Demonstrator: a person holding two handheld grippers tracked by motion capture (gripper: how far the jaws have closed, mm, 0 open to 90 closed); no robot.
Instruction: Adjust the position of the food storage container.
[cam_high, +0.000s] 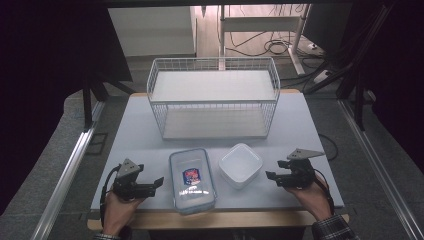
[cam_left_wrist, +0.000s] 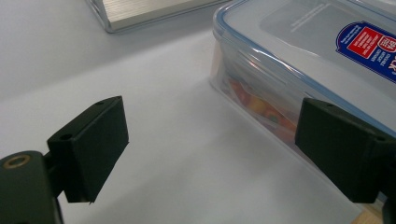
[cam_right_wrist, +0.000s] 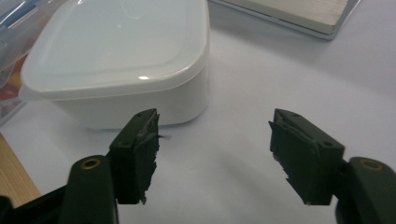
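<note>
left gripper spread wide on my tabletop, just beside the clear lidded box. right gripper spread too, near the white tub. wire rack sits behind both.

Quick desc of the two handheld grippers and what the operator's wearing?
Both grippers are black, each with two blocky jaws and a grey three-cornered plate on top: left gripper, right gripper. Brass-coloured screw heads show at the jaw bases. A black cable trails from each. The right sleeve is plaid.
</note>
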